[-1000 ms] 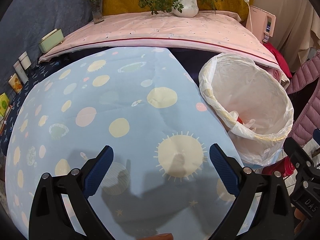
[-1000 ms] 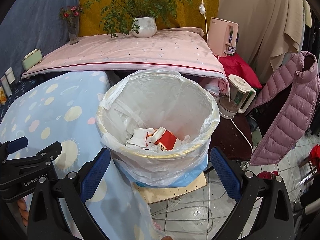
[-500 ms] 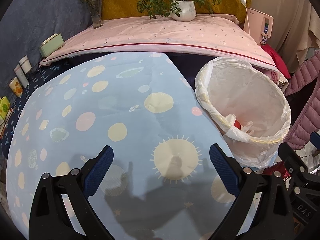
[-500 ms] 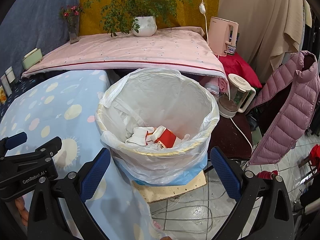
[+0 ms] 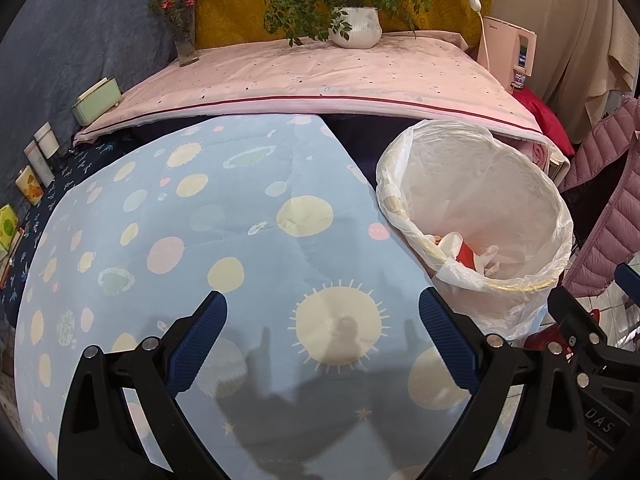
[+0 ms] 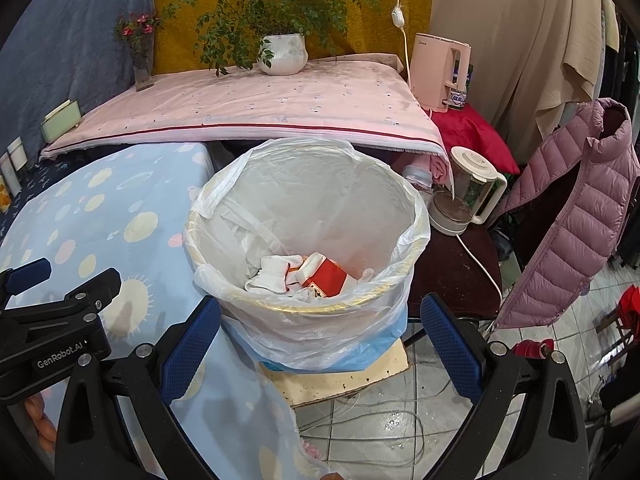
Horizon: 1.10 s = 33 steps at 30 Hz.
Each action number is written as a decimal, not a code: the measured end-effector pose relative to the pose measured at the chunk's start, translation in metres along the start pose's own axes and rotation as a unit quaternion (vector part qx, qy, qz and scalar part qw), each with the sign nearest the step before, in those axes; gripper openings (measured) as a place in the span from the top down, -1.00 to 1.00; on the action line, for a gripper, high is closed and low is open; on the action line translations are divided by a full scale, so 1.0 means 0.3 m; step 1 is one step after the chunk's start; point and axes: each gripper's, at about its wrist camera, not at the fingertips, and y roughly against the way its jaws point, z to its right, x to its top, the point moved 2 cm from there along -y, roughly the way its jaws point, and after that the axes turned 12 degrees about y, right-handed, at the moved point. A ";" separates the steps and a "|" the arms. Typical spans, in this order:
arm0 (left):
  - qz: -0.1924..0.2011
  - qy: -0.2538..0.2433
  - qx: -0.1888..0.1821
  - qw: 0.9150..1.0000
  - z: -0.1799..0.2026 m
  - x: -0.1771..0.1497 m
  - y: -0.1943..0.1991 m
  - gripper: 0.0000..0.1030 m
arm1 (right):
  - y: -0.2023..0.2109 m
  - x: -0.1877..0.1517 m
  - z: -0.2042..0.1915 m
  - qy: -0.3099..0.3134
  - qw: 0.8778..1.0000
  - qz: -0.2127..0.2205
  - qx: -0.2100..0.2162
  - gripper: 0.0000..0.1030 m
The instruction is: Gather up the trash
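Note:
A round bin lined with a clear plastic bag (image 6: 308, 184) stands beside the table; it also shows in the left wrist view (image 5: 480, 184). Inside lie a red and white carton (image 6: 324, 280) and crumpled white paper (image 6: 272, 276). My right gripper (image 6: 320, 344) is open and empty, hovering just in front of the bin's near rim. My left gripper (image 5: 324, 340) is open and empty above the table's blue dotted cloth (image 5: 200, 220), left of the bin. No loose trash shows on the cloth.
A pink-covered shelf (image 5: 320, 76) behind holds a potted plant (image 5: 356, 28) and a flower vase (image 5: 182, 36). A pink kettle (image 6: 436, 72), a blender jug (image 6: 468, 192) and a pink puffer jacket (image 6: 580, 208) stand right of the bin. Cables lie on the tiled floor (image 6: 380, 428).
Both grippers have drawn back a little from the scene, so the bin and table look slightly farther. Both stay open and empty.

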 end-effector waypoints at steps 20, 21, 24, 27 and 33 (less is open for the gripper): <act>-0.003 -0.004 -0.003 1.000 0.014 -0.003 -0.001 -0.79 | -0.004 -0.005 0.006 0.000 1.000 -0.001 -0.001 -0.87; -0.003 -0.004 -0.003 1.000 0.013 -0.003 -0.001 -0.79 | -0.004 -0.005 0.006 0.000 1.000 -0.001 -0.001 -0.87; -0.003 -0.004 -0.003 1.000 0.014 -0.003 0.000 -0.79 | -0.005 -0.003 0.007 0.000 1.000 -0.001 0.000 -0.87; -0.002 -0.004 -0.003 1.000 0.016 -0.002 0.000 -0.79 | -0.006 -0.007 0.010 -0.003 1.000 -0.001 -0.001 -0.87; 0.000 -0.006 -0.007 1.000 0.029 -0.002 0.002 -0.79 | -0.008 -0.011 0.012 -0.005 1.000 -0.001 -0.002 -0.87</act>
